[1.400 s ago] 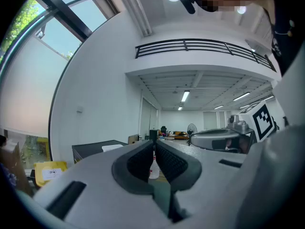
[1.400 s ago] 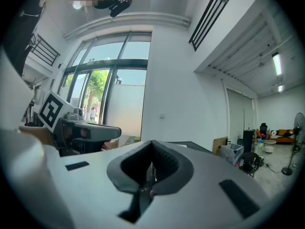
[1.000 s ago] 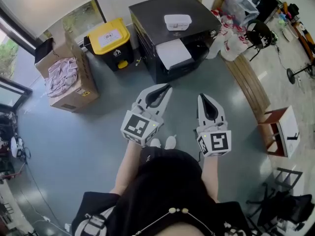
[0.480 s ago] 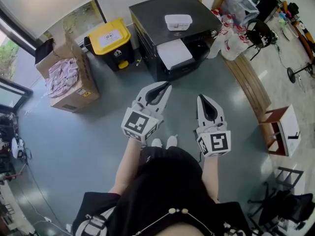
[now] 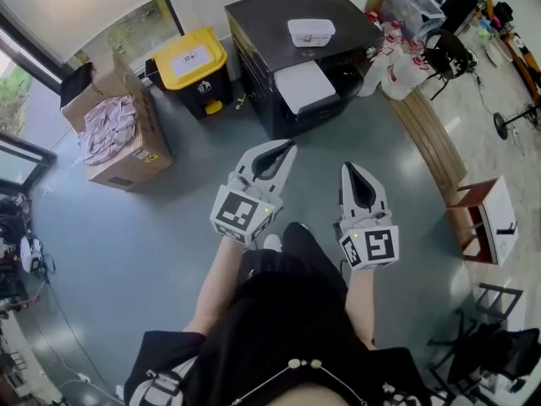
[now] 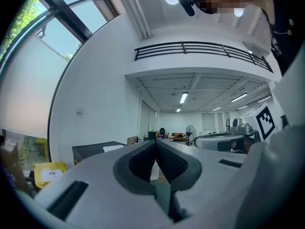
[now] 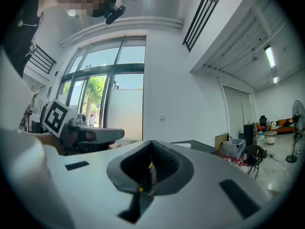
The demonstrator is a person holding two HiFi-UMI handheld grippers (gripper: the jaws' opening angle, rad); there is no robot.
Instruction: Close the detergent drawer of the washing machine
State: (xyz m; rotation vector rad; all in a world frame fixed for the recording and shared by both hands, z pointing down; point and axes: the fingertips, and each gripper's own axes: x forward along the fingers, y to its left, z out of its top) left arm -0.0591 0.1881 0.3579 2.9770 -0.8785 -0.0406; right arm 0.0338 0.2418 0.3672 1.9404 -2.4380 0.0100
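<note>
1. Evidently, the left claw (image 5: 286, 150) and the right claw (image 5: 349, 167) were each pressed together and empty, held level, well apart from the washing machine (image 5: 279, 15).
2. Its white detergent drawer (image 5: 303, 87) appeared to jut open from the front.
3. Stepping closer looked necessary first; then one closed claw tip, set square on the drawer's front, should push straight in, not sideways.

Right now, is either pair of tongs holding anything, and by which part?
Nothing is held. The left tongs and the right tongs are both shut and empty, in the air short of the washing machine.
</note>
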